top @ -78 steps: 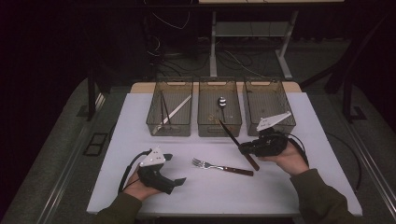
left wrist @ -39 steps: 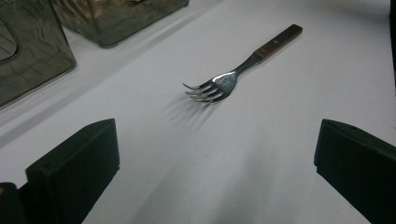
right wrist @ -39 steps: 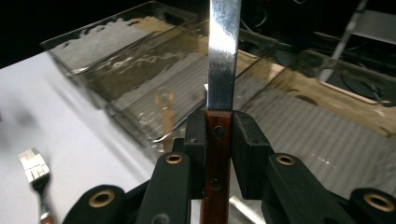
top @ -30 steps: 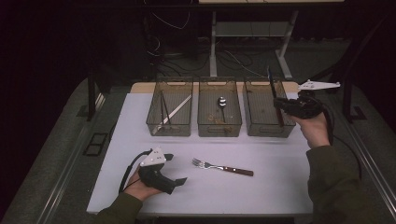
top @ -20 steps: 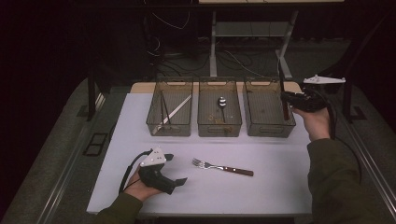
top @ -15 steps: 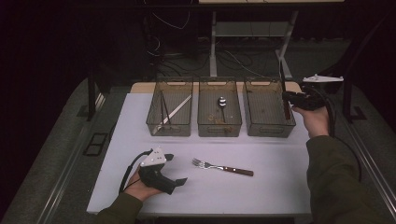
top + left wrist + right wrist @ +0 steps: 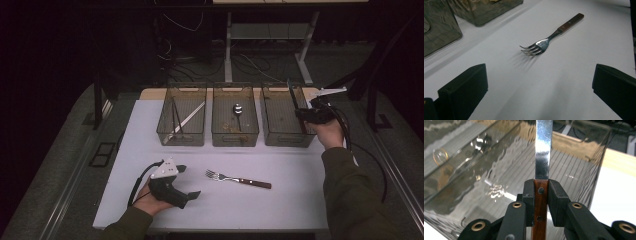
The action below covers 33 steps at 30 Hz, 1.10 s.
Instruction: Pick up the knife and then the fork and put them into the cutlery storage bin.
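While the left jaws gape empty, the right jaws clamp a wood-handled, steel-bladed knife (image 7: 541, 165).

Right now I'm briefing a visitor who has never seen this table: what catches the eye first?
The right tool, clamped on a wooden-handled knife at the rightmost clear bin. Next, a lone fork on the white table, with the left tool open beside it.

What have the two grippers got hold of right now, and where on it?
The right gripper clamps a knife by its wooden handle, just below the blade, over the right-hand bin. The left gripper holds nothing; its jaws stand open.
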Motion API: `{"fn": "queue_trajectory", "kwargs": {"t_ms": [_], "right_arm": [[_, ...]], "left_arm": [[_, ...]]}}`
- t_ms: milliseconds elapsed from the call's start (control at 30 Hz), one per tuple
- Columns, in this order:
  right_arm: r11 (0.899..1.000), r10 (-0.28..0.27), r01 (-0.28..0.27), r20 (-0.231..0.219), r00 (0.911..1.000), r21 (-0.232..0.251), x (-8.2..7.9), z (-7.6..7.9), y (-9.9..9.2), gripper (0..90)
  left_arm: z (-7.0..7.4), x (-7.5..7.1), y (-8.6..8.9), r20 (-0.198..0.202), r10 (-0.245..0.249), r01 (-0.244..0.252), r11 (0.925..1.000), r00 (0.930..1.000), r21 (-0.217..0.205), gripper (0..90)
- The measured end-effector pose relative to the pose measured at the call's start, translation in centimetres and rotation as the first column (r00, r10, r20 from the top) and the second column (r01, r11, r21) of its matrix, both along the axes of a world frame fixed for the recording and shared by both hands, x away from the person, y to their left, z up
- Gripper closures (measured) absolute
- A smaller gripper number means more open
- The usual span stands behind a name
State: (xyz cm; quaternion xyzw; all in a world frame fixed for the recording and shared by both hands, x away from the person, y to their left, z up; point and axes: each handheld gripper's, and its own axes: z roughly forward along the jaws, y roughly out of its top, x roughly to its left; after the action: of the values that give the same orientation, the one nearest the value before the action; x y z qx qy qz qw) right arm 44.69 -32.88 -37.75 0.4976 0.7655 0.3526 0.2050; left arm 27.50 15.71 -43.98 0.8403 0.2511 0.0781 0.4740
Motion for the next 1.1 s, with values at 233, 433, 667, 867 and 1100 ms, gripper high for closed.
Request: {"fn": "queue_trajectory", "kwargs": {"t_ms": [233,433,667,867,1100], "right_arm": [[0.999,0.018,-0.02,-0.043,0.9989,-0.044,0.2,-1.1,0.3,77.1],[0.997,0.034,-0.039,-0.077,0.9964,-0.065,0.2,-1.5,0.5,76.9],[0.995,0.045,-0.055,-0.108,0.9931,-0.089,0.4,-1.7,0.7,76.1],[0.994,0.062,-0.072,-0.117,0.9913,-0.087,0.3,-1.7,1.0,67.1],[0.997,0.067,-0.071,-0.082,0.9944,-0.044,-0.1,-0.9,0.7,62.2]], "left_arm": [[0.0,0.0,0.0,-0.001,-0.001,0.001,1.0,1.0,-0.001,0.0],[0.0,0.0,0.0,-0.001,0.0,0.0,1.0,1.0,0.0,0.0],[0.0,0.0,0.0,-0.002,-0.001,0.001,1.0,1.0,0.003,0.0],[0.0,0.0,0.0,-0.002,-0.002,0.002,1.0,1.0,0.003,0.0],[0.0,0.0,-0.1,-0.003,-0.001,0.001,1.0,1.0,0.002,0.0]]}}
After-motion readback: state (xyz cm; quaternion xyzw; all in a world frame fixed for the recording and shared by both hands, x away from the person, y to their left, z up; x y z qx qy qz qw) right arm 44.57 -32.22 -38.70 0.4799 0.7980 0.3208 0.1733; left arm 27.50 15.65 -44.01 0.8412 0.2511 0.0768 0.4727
